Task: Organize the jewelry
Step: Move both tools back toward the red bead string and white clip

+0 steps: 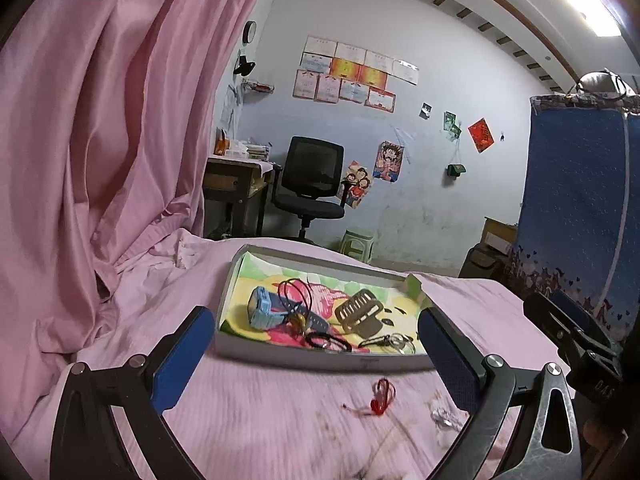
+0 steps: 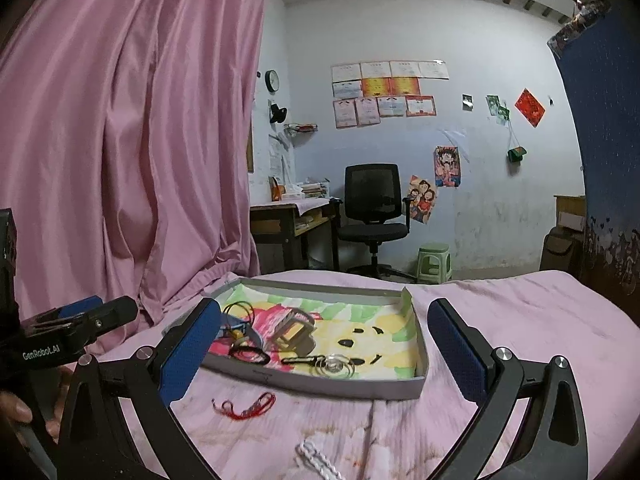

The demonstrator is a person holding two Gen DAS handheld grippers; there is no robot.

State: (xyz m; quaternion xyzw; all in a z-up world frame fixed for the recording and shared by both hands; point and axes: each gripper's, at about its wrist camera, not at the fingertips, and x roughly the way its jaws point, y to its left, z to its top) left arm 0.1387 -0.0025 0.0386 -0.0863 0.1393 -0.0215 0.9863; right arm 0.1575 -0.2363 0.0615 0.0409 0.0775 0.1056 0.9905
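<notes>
Both grippers, left point(image 1: 316, 354) and right point(image 2: 324, 354), gape wide and empty just short of the tray point(image 2: 340, 385). Nearer than the tray, a red cord point(image 2: 246, 404) and a clear chain point(image 2: 316, 458) lie on the pink sheet point(image 2: 500, 312). Inside the tray sit a blue watch point(image 1: 264, 307), a beige clip point(image 1: 360, 311) and a keyring point(image 2: 334, 365).

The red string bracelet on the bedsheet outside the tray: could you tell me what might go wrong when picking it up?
1. The red string bracelet lies flat on soft pink bedsheet, so the open left gripper or open right gripper may pinch fabric with it.
2. The silver chain beside it could get dragged along.
3. The tray already holds tangled cords, so snagging is likely.
</notes>
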